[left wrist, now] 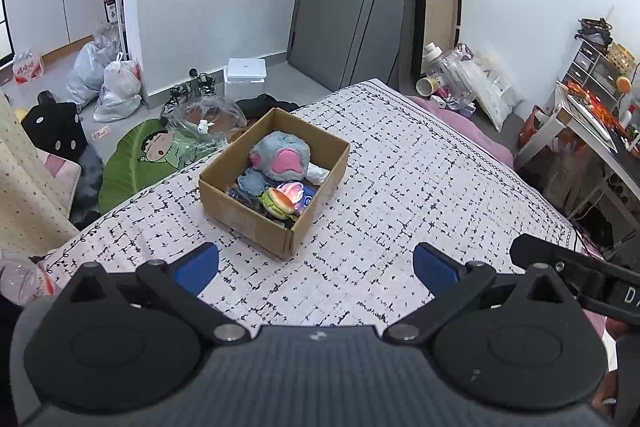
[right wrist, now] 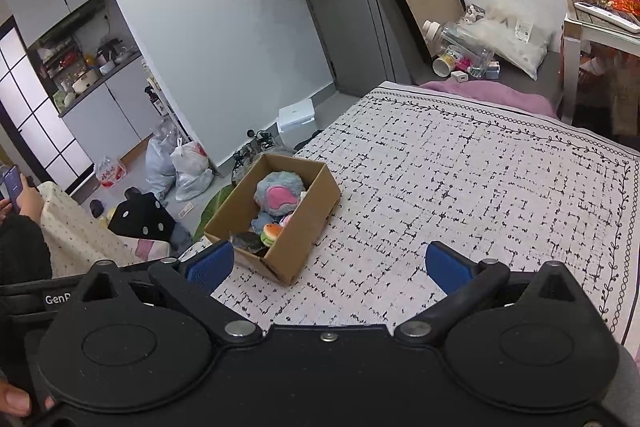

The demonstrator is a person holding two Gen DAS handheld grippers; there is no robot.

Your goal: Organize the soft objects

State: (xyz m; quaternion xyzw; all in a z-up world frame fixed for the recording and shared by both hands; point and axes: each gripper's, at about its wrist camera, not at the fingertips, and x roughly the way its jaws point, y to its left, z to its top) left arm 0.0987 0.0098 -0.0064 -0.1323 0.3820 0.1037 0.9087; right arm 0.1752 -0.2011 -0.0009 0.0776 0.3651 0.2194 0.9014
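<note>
Toys boxed on the bed
Box (left wrist: 276, 183) holds a plush (left wrist: 280, 155) and burger toy (left wrist: 280, 203); left gripper (left wrist: 316, 267) and right gripper (right wrist: 330, 265) hover near it, jaws wide, empty

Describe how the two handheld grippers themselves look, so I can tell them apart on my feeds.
Both look alike: a black body with two round discs, black linkage arms on silver pivot pins, and blue pads on the jaws. The left gripper has a ribbed grey centre panel; the right gripper is all black. White lettering marks the black piece at the edge of each view.
</note>
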